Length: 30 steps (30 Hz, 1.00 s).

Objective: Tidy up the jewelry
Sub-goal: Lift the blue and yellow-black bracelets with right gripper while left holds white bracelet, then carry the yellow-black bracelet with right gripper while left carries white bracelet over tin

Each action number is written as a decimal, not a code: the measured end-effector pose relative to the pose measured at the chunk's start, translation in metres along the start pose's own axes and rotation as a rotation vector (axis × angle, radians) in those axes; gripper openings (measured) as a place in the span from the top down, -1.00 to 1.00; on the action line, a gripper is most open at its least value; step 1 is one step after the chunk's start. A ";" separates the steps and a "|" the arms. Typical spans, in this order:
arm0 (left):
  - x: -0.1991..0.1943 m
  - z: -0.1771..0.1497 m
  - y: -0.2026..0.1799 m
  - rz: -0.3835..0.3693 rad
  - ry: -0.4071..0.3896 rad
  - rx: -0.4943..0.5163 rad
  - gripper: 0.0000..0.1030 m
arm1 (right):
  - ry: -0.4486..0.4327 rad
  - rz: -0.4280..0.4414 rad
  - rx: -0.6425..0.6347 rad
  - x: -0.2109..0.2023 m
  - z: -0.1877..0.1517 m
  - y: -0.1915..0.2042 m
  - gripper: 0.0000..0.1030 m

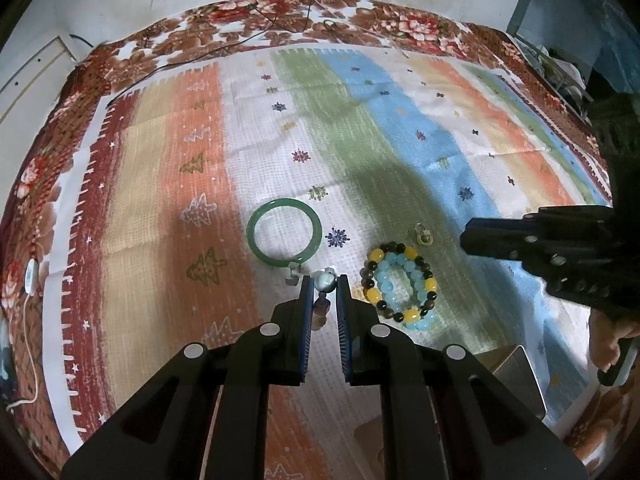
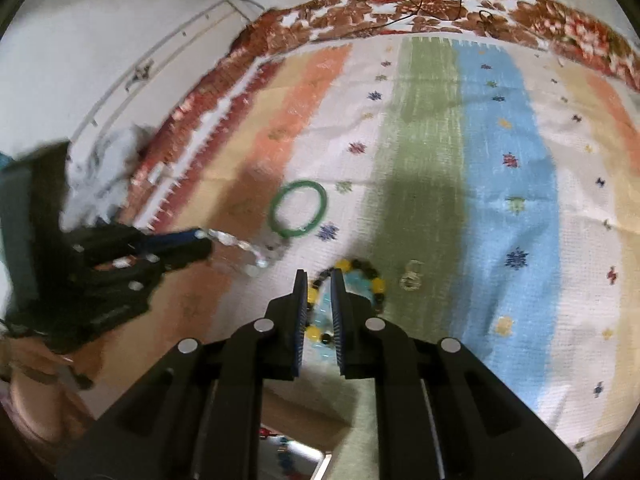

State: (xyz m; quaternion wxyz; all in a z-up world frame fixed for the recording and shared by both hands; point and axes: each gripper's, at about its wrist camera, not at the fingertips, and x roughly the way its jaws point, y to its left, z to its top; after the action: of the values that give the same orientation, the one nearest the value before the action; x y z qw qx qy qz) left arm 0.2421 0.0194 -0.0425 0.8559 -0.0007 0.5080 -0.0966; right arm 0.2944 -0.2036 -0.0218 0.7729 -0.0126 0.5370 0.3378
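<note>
Striped cloth (image 1: 168, 168) — bangle (image 1: 284, 231), 2 bracelets (image 1: 400, 284)

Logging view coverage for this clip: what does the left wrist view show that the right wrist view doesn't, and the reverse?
Only the left wrist view shows the pale bead clamped in the left claw sharply, and a white corded switch at the cloth's edge. Only the right wrist view shows the pale strand trailing from that claw. Both show the green bangle, the beaded bracelets, a small gold piece and the striped cloth.
</note>
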 end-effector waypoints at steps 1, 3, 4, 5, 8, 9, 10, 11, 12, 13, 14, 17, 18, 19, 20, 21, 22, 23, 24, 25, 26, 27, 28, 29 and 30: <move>0.000 0.000 0.000 0.000 0.003 0.003 0.79 | 0.007 0.001 -0.002 0.003 -0.001 0.000 0.74; 0.001 0.000 -0.001 0.001 0.005 0.004 0.79 | 0.028 -0.009 -0.011 0.010 -0.002 0.000 0.74; 0.001 0.000 0.000 0.001 0.006 0.003 0.79 | 0.040 -0.013 -0.008 0.014 -0.003 -0.001 0.74; 0.001 0.000 0.000 0.002 0.007 0.002 0.79 | 0.059 -0.011 0.001 0.018 -0.004 -0.004 0.68; 0.003 0.001 0.000 0.004 0.009 0.000 0.79 | 0.100 -0.023 0.009 0.028 -0.008 -0.009 0.41; 0.003 0.001 0.001 0.004 0.009 0.001 0.79 | 0.111 -0.028 0.008 0.030 -0.009 -0.010 0.39; 0.003 0.001 0.001 0.004 0.009 0.002 0.79 | 0.125 -0.035 0.008 0.033 -0.011 -0.011 0.34; 0.003 0.001 0.001 0.003 0.009 0.002 0.79 | 0.131 -0.037 0.009 0.034 -0.013 -0.011 0.29; 0.004 0.000 0.000 0.002 0.009 0.004 0.79 | 0.137 -0.038 0.007 0.036 -0.013 -0.011 0.28; 0.004 0.000 0.000 0.002 0.009 0.006 0.79 | 0.145 -0.042 0.005 0.037 -0.014 -0.011 0.28; 0.005 0.000 0.000 0.002 0.010 0.006 0.79 | 0.151 -0.045 0.003 0.038 -0.015 -0.011 0.26; 0.005 0.000 0.001 0.003 0.012 0.005 0.79 | 0.171 -0.066 0.005 0.041 -0.019 -0.012 0.17; 0.006 0.000 0.000 0.004 0.012 0.006 0.79 | 0.178 -0.074 0.007 0.043 -0.019 -0.014 0.16; 0.006 0.000 0.000 0.005 0.014 0.006 0.79 | 0.183 -0.080 0.011 0.045 -0.020 -0.015 0.16; 0.007 -0.001 0.000 0.006 0.015 0.006 0.79 | 0.194 -0.085 0.018 0.048 -0.021 -0.018 0.16; 0.007 -0.001 0.000 0.006 0.015 0.007 0.79 | 0.202 -0.089 0.023 0.051 -0.022 -0.020 0.16; 0.007 -0.001 0.000 0.006 0.014 0.006 0.79 | 0.207 -0.090 0.026 0.053 -0.022 -0.022 0.16; 0.007 -0.001 0.001 0.005 0.013 0.006 0.79 | 0.215 -0.092 0.032 0.056 -0.024 -0.024 0.16; 0.007 -0.001 0.001 0.005 0.014 0.007 0.78 | 0.220 -0.090 0.035 0.059 -0.024 -0.026 0.16; 0.007 -0.001 0.000 0.006 0.015 0.007 0.78 | 0.225 -0.089 0.038 0.061 -0.025 -0.026 0.16; 0.007 -0.001 0.000 0.006 0.015 0.007 0.79 | 0.232 -0.085 0.044 0.064 -0.026 -0.028 0.16; 0.007 -0.001 0.000 0.006 0.016 0.007 0.79 | 0.234 -0.080 0.048 0.066 -0.026 -0.028 0.16; 0.008 -0.001 0.000 0.007 0.018 0.008 0.79 | 0.235 -0.076 0.053 0.067 -0.026 -0.029 0.16; 0.008 -0.001 0.000 0.009 0.019 0.008 0.79 | 0.234 -0.074 0.057 0.067 -0.026 -0.030 0.26; 0.008 -0.001 0.000 0.009 0.020 0.009 0.79 | 0.236 -0.074 0.057 0.068 -0.026 -0.031 0.37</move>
State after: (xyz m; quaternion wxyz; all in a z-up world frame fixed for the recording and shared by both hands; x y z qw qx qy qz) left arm 0.2452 0.0183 -0.0500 0.8513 0.0063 0.5160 -0.0950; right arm 0.3027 -0.2027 -0.1006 0.7164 -0.0500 0.6326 0.2899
